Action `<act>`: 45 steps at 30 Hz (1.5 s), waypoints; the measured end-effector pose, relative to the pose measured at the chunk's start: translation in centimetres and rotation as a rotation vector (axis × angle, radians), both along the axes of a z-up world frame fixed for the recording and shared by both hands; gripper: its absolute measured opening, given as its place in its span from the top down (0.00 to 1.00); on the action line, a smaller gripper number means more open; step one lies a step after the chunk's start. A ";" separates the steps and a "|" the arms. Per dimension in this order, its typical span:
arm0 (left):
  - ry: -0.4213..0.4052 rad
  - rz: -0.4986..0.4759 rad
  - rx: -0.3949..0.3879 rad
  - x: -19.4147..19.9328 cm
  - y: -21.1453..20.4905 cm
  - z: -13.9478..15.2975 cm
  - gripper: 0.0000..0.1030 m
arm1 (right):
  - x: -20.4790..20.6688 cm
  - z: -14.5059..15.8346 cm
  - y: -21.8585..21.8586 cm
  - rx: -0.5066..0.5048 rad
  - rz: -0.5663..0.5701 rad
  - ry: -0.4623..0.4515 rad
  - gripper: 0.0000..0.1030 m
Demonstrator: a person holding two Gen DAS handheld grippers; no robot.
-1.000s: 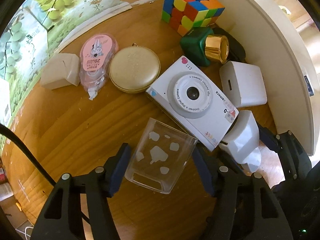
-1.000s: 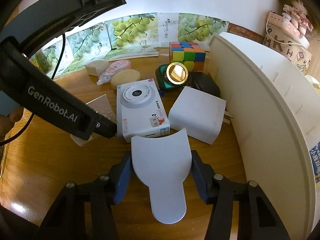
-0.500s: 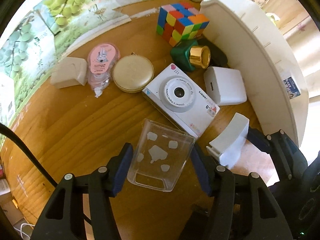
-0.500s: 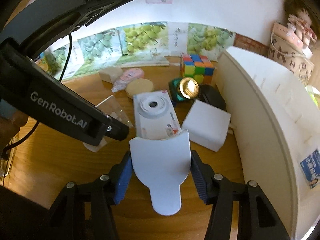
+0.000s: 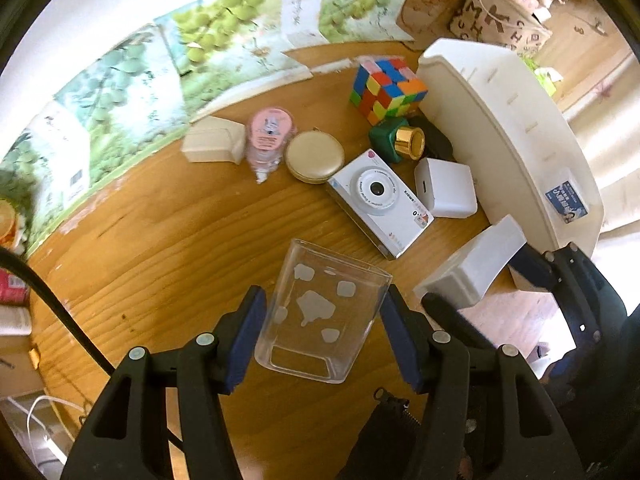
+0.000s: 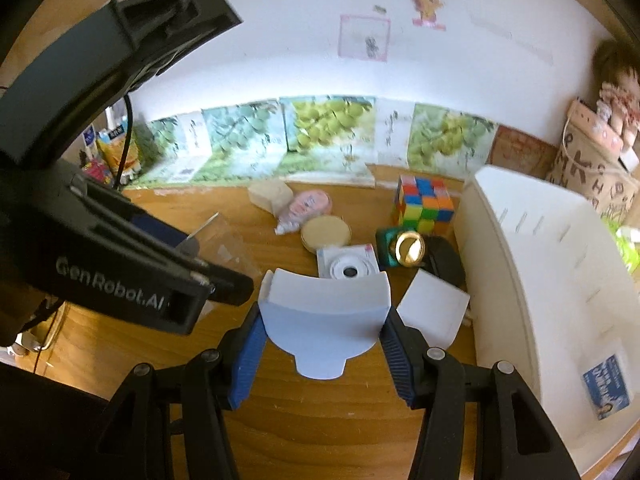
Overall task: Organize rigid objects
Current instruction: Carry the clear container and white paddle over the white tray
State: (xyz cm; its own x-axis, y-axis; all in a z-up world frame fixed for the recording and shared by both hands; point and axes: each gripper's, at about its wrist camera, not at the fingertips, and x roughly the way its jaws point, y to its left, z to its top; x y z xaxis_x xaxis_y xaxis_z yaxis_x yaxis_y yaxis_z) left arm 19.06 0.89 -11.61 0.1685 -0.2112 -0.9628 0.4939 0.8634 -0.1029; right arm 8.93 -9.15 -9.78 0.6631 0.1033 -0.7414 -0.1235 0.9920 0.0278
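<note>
Change: both grippers and their loads are seen carried higher above the desk than before.
Left gripper: fingers half spread, clamped on clear cup, held off the desk.
Right gripper: fingers narrowed, clamped on white holder, held airborne.
Below: toy camera, cube, white rack.
</note>
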 end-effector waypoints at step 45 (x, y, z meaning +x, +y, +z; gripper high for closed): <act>-0.183 -0.114 -0.090 -10.3 -20.1 8.0 0.39 | -7.8 7.2 -20.3 -0.046 -0.100 -0.118 0.46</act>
